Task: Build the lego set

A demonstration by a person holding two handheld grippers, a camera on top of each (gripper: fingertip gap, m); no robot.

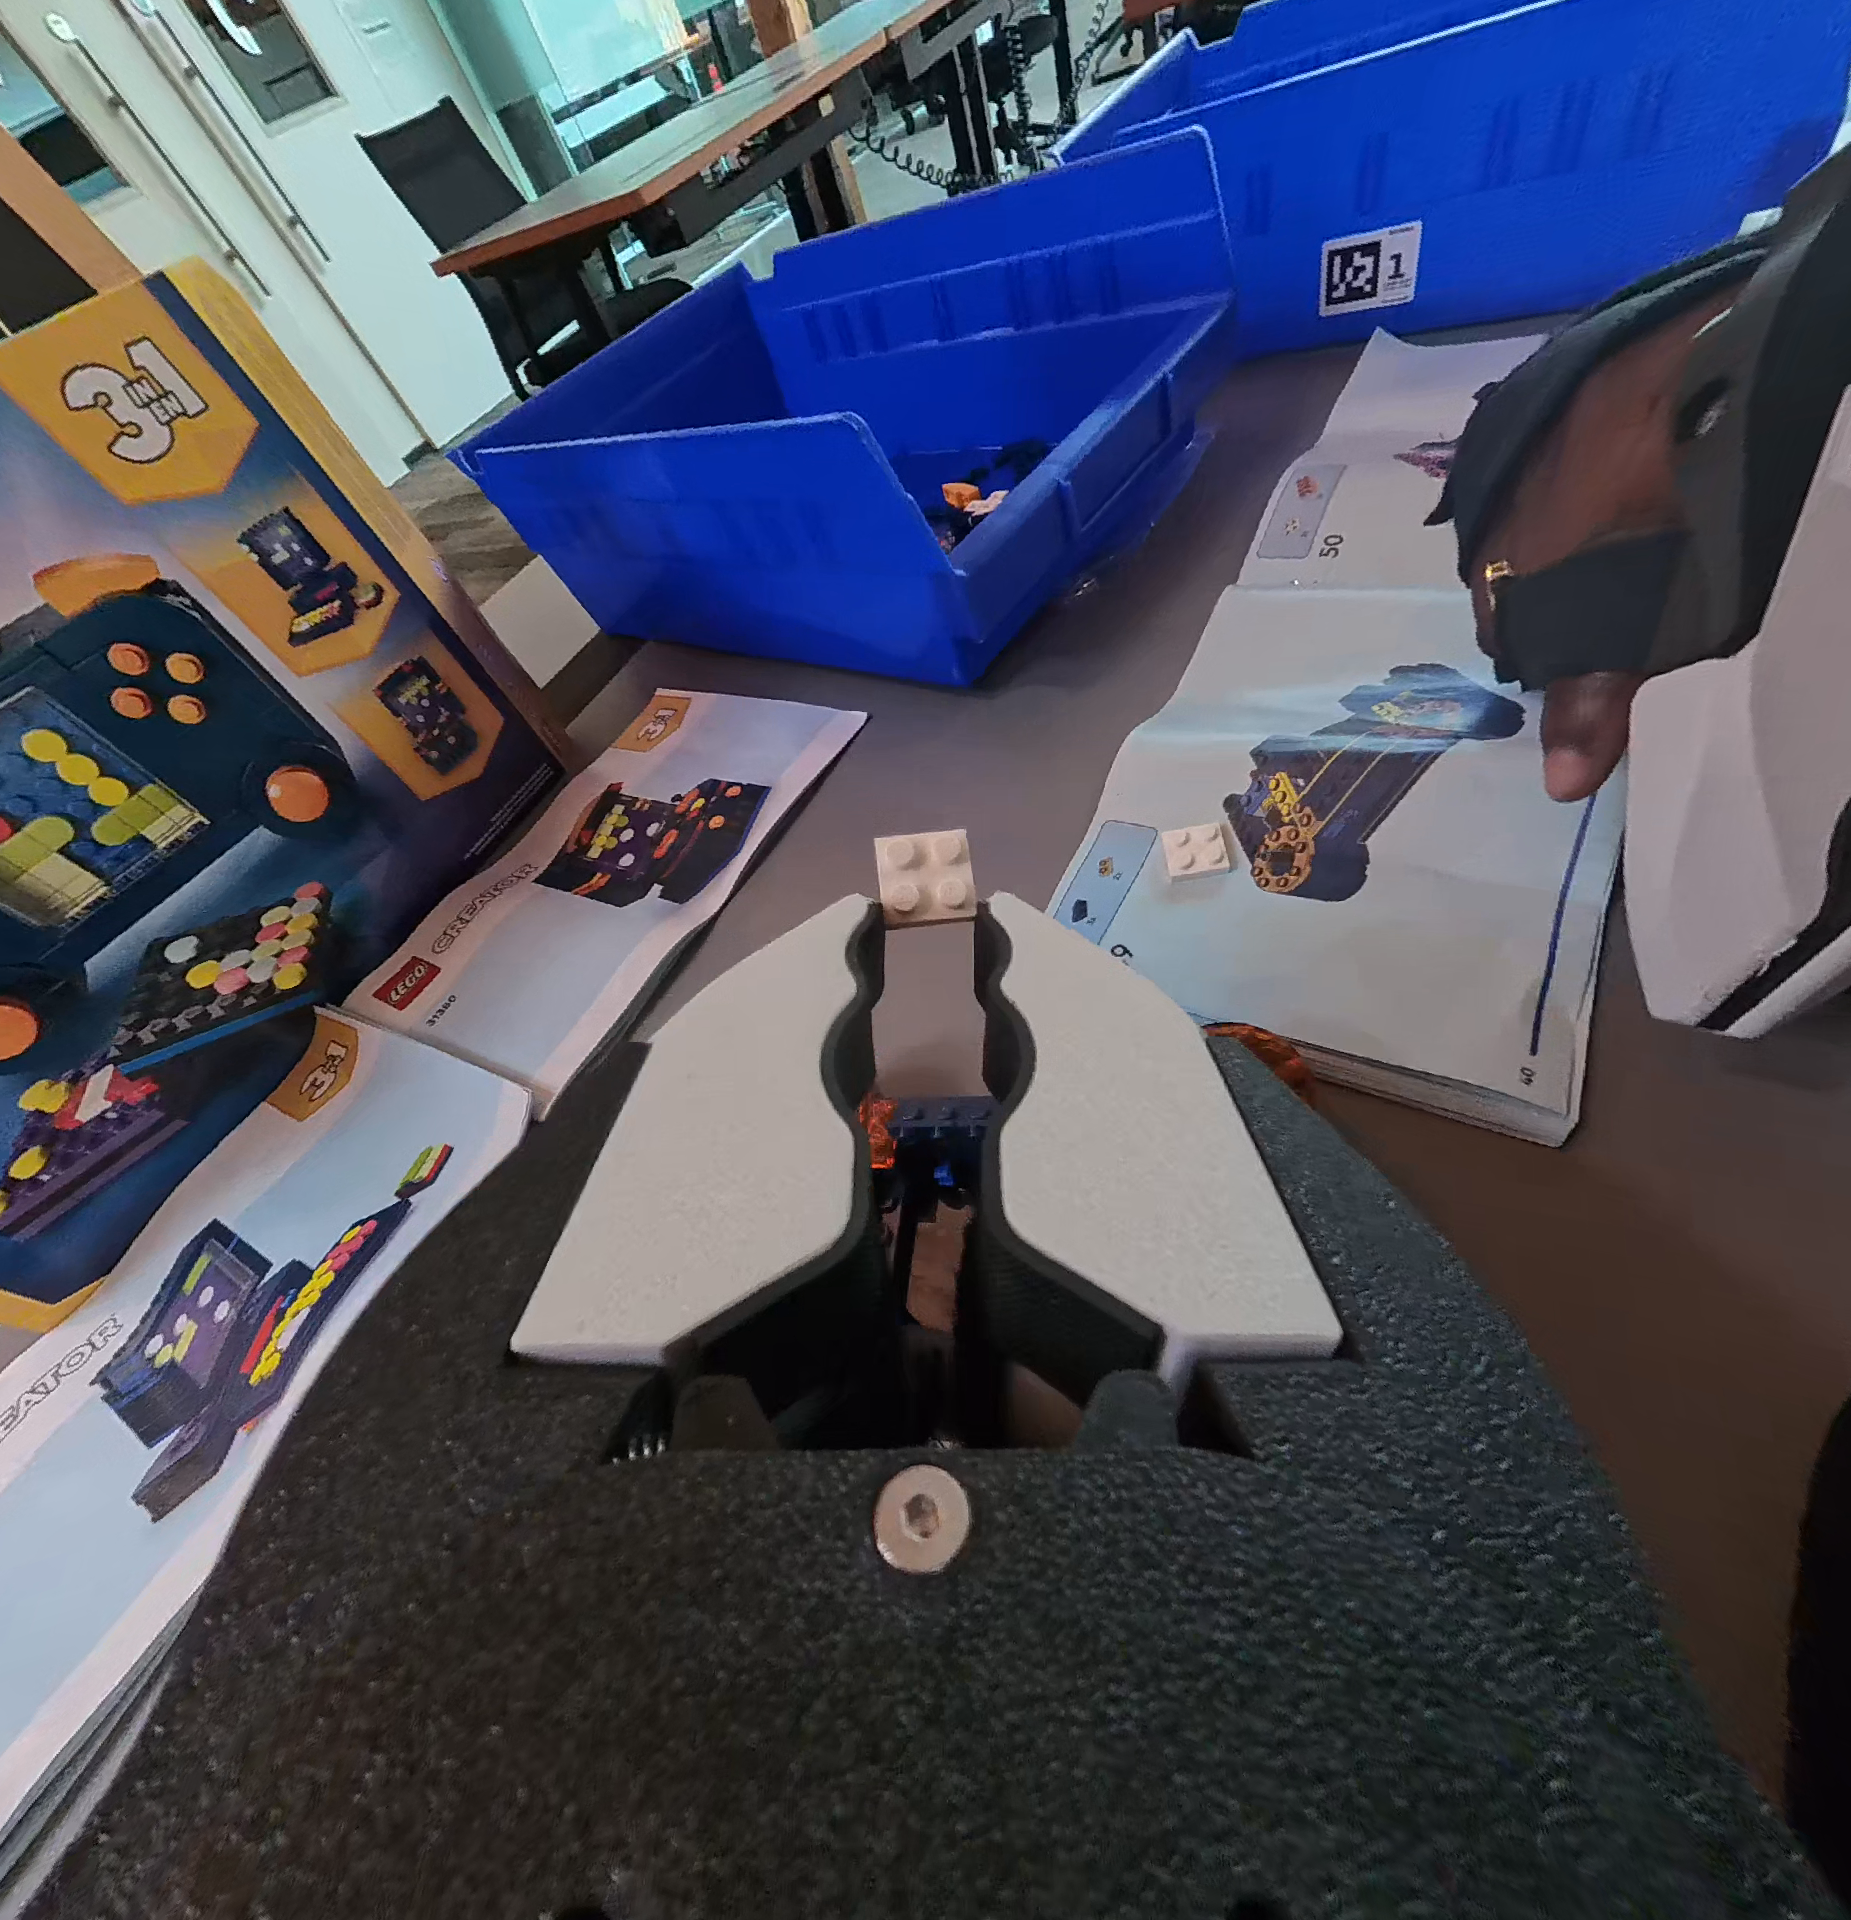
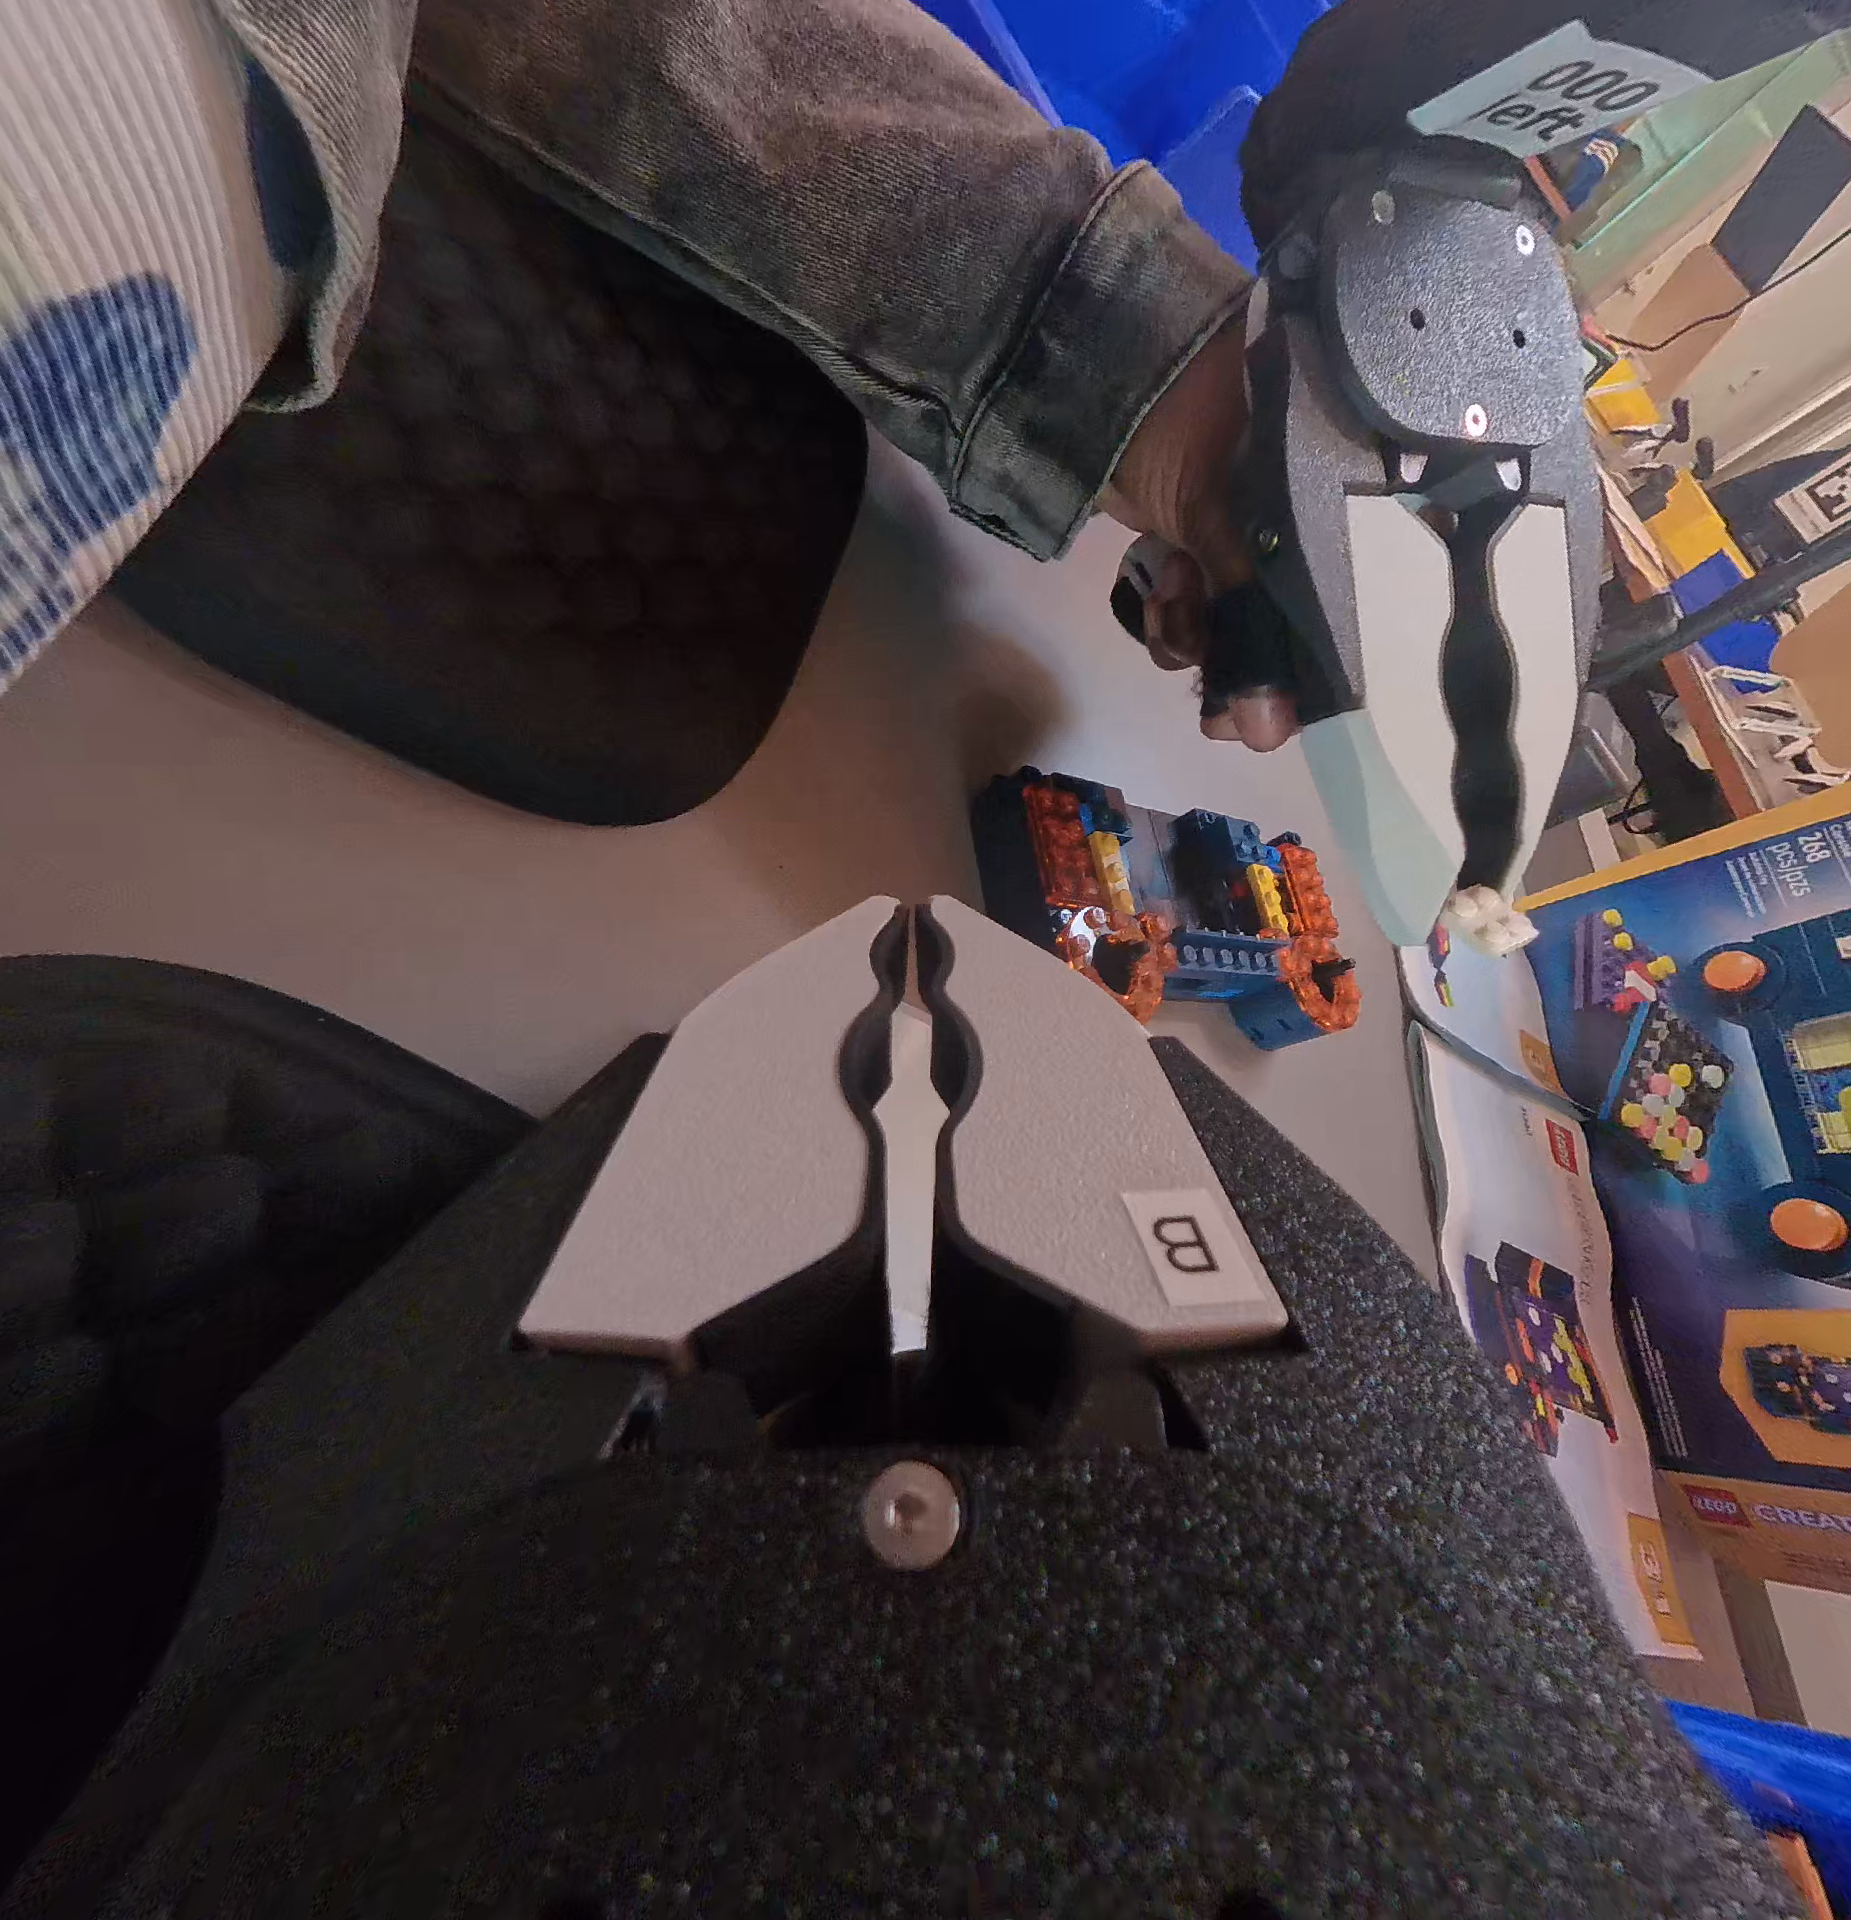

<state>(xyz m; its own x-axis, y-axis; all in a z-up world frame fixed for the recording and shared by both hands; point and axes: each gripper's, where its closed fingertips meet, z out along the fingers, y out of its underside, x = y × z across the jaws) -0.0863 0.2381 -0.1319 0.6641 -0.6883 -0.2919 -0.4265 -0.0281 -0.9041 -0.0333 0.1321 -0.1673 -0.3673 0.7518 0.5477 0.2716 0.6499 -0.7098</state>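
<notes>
Nearest my left camera, the left tongs [image 1: 926, 912] were clamped on a small white square four-stud plastic plate [image 1: 924, 876], both pale fingertips pressed to its near edge so it jutted forward above the grey bench [image 1: 962, 748]. From my right camera I saw those tongs pointing steeply down at the bench, the plate at their tips, gripped by a hand [image 2: 1201, 582] in a dark denim sleeve [image 2: 848, 229].

My right tongs [image 2: 913, 914] were together, their tips meeting on nothing, hovering level above the bench beside a dark blue and clear-orange brick model [image 2: 1170, 914].

A second white four-stud plate [image 1: 1196, 850] lay on an open instruction booklet [image 1: 1368, 935]. Two closed booklets [image 1: 630, 894] and a printed cardboard toy box [image 1: 173, 727] stood left, blue plastic bins [image 1: 796, 520] behind.
</notes>
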